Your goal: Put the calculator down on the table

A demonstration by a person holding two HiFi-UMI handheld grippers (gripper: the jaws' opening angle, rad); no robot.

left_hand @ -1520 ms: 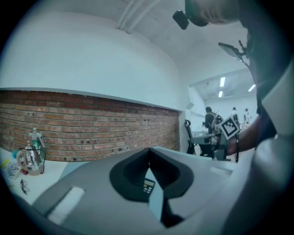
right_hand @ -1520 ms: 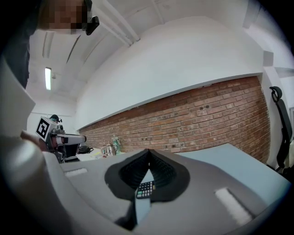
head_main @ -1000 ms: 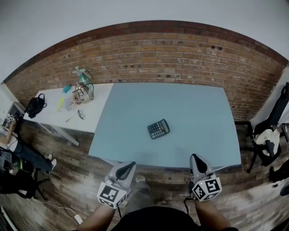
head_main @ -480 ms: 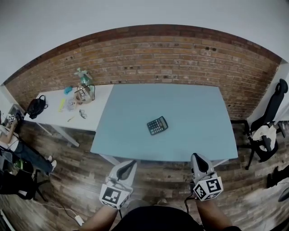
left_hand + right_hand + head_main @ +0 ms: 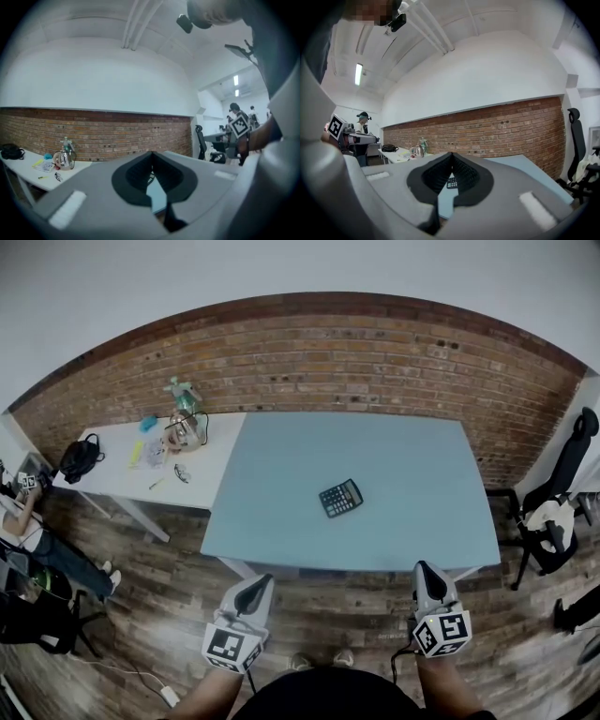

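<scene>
A black calculator [image 5: 340,498] lies flat near the middle of the pale blue table [image 5: 281,456], tilted a little. Both grippers hang in front of the table's near edge, clear of the top. My left gripper [image 5: 264,579] is shut with nothing between its jaws, and its tips meet in the left gripper view [image 5: 151,153]. My right gripper [image 5: 424,567] is shut and empty too, its tips touching in the right gripper view [image 5: 451,154]. A sliver of the calculator [image 5: 452,183] shows through the gap below those tips.
A white side table [image 5: 103,470] stands to the left with a bottle, a kettle-like jug [image 5: 184,430] and small items. A black bag [image 5: 75,457] sits at its far end. A brick wall runs behind. An office chair [image 5: 562,493] stands at the right, over wooden floor.
Both grippers have drawn back from the table's near edge, toward the bottom of the head view. The calculator stays in place on the table.
</scene>
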